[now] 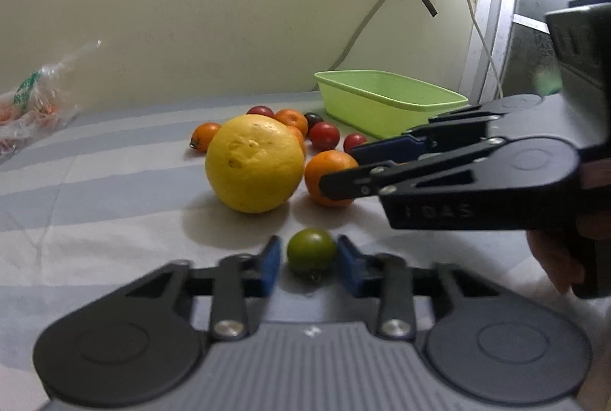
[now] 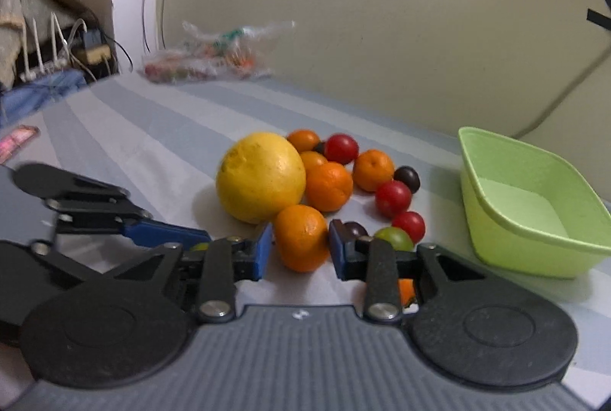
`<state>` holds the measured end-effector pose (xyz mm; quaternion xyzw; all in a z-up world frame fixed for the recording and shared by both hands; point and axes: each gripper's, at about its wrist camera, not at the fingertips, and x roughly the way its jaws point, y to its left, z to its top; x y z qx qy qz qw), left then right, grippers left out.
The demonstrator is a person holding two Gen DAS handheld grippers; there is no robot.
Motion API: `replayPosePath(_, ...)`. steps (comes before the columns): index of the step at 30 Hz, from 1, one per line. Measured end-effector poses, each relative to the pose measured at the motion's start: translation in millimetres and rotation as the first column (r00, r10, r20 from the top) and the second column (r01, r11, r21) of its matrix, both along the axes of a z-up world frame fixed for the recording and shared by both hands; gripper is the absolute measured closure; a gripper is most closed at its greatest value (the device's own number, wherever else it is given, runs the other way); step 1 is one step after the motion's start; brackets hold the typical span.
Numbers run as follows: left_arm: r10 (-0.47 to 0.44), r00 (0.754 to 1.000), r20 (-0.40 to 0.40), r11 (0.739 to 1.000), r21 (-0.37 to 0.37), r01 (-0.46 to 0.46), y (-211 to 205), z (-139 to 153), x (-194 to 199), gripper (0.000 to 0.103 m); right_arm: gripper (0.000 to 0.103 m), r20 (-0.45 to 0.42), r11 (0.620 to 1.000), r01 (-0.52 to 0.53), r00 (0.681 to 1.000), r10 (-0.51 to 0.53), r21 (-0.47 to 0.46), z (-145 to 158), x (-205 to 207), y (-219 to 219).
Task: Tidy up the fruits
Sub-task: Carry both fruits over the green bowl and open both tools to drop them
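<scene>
The fruit pile lies mid-sheet on the striped bed sheet (image 2: 126,128), with bare sheet to its left and on the near side. The wall runs just behind the far edge. The green tub (image 2: 534,216) stands right of the pile, apart from it, open side up, empty, its long axis running near-to-far in the right wrist view. A plastic bag (image 2: 214,52) lies far left against the wall.

Left gripper (image 1: 310,260): its blue pads are clamped on a green tomato (image 1: 311,250) at the near edge of the pile, stem end facing the camera.

Right gripper (image 2: 300,249): jaws closed on a near mandarin (image 2: 301,237), both pads touching its sides. The mandarin is roughly round, with no clear long axis.

Count in the right wrist view:
- one large yellow citrus (image 2: 261,176);
- four or five orange mandarins, one partly hidden;
- three red tomatoes;
- two or three dark ones;
- one green fruit behind the right finger.
</scene>
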<state>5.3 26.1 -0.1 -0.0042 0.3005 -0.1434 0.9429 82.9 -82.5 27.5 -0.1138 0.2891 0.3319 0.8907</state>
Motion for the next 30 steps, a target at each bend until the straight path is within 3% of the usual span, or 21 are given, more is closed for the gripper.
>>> replayPosePath(3, -0.003, 1.000, -0.006, 1.000, -0.031, 0.002, 3, 1, -4, 0.076, 0.070, 0.002, 1.000, -0.001, 1.000, 0.001, 0.022, -1, -6, -20)
replayPosePath(6, -0.041, 0.999, 0.020, 0.995, -0.086, 0.043, 2, 14, -2, 0.076, 0.070, -0.001, 0.993, 0.016, 1.000, -0.016, 0.114, 7, -19, -68)
replayPosePath(9, -0.093, 0.994, 0.054, 0.987, -0.124, 0.099, -9, 32, 13, 0.076, 0.070, 0.036, 0.979, 0.099, 0.994, -0.107, 0.179, 21, -17, -100)
replayPosePath(13, -0.170, 0.984, 0.045, 0.969, -0.175, 0.175, -42, 57, 69, 0.076, 0.070, 0.082, 0.942, 0.251, 0.958, -0.275, 0.220, 32, 6, -144)
replayPosePath(17, -0.189, 0.982, -0.026, 0.951, -0.255, 0.176, -69, 67, 137, 0.076, 0.070, 0.092, 0.907, 0.355, 0.919, -0.383, 0.226, 25, 38, -171)
replayPosePath(23, -0.174, 0.973, -0.154, 0.951, -0.281, 0.126, -107, 52, 207, 0.075, 0.070, 0.043, 0.888, 0.401, 0.907, -0.420, 0.224, -1, 68, -178)
replayPosePath(26, -0.158, 0.966, -0.203, 0.958, -0.271, 0.099, -115, 40, 218, 0.074, 0.066, 0.033, 0.886, 0.400, 0.908, -0.419, 0.233, -9, 77, -176)
replayPosePath(28, -0.155, 0.965, -0.212, 0.962, -0.255, 0.099, -117, 35, 219, 0.070, 0.044, 0.022, 0.880, 0.401, 0.907, -0.420, 0.254, -10, 80, -175)
replayPosePath(30, -0.152, 0.967, -0.206, 0.964, -0.247, 0.099, -115, 41, 215, 0.068, 0.042, 0.025, 0.867, 0.412, 0.900, -0.436, 0.280, -11, 79, -176)
